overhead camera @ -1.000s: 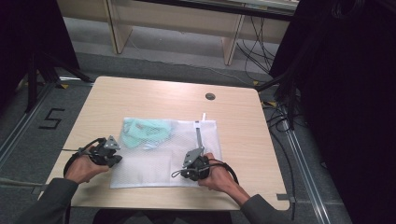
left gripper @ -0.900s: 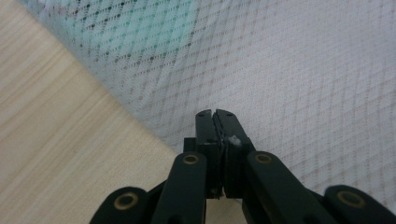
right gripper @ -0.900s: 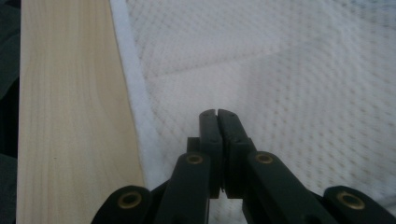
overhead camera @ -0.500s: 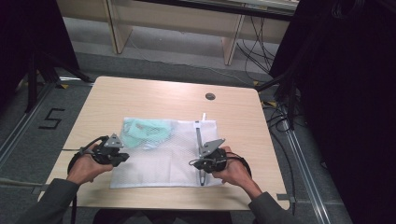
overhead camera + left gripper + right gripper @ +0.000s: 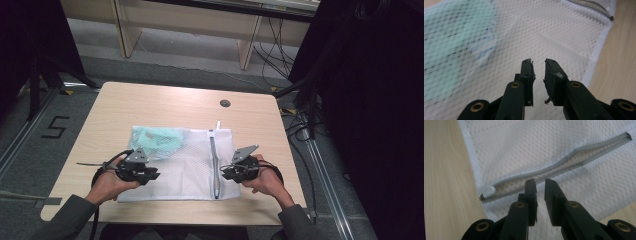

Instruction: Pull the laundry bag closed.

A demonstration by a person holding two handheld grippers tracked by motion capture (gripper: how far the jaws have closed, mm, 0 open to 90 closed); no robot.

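A white mesh bag [image 5: 185, 165] lies flat on the table [image 5: 150, 100], with a mint green cloth [image 5: 157, 137] inside its far left part. The bag's grey zipper [image 5: 214, 160] runs from far to near in the bag's right half. My left gripper [image 5: 155, 175] hovers over the bag's left near area; its jaws have just been opening and nothing is between them. In the left gripper view the left gripper [image 5: 537, 61] points across the mesh, the green cloth [image 5: 451, 50] to its left. My right gripper [image 5: 226, 175] sits just right of the zipper, also just opening and empty. The right gripper [image 5: 539, 181] faces the zipper [image 5: 564, 163] and its pull [image 5: 489, 191].
A round cable hole [image 5: 225, 103] sits in the table's far right part. Bare wood surrounds the bag on all sides. Dark curtains, cables and metal floor rails [image 5: 320, 165] flank the table. A "5" mark [image 5: 55, 127] is on the floor at left.
Both grippers have drawn off the mesh and their jaws have parted. The right hand has slid right, uncovering the zipper. The left hand has shifted slightly right.
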